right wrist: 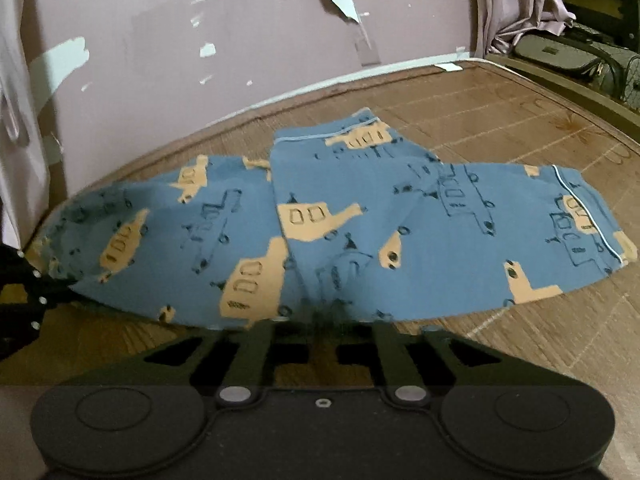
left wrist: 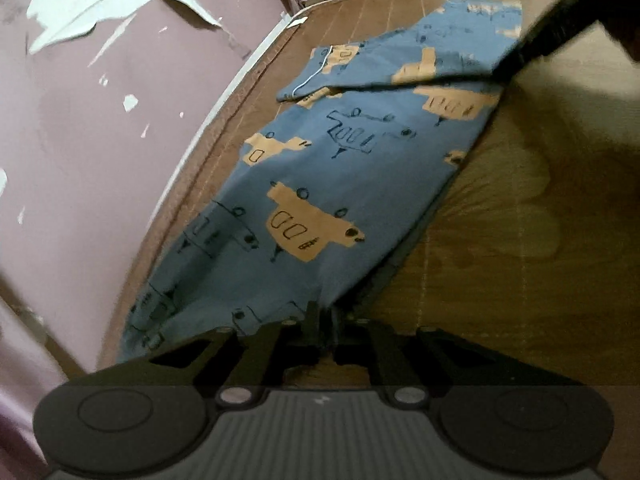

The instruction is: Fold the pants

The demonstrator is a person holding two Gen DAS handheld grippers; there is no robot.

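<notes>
Below, blue pants on bed mat, both grippers' jaws clamped on fabric edge.

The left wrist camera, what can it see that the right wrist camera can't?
Only the left wrist view shows the right gripper's dark arm reaching in at the top right, and a loose white thread on the folded-over part.

Only the right wrist view shows the bags on a shelf, the curtain, and the white-piped hem.

Both show the blue pants with tan trucks on a brown mat, beside a peeling pink wall, with fabric between each camera's own fingers.
</notes>
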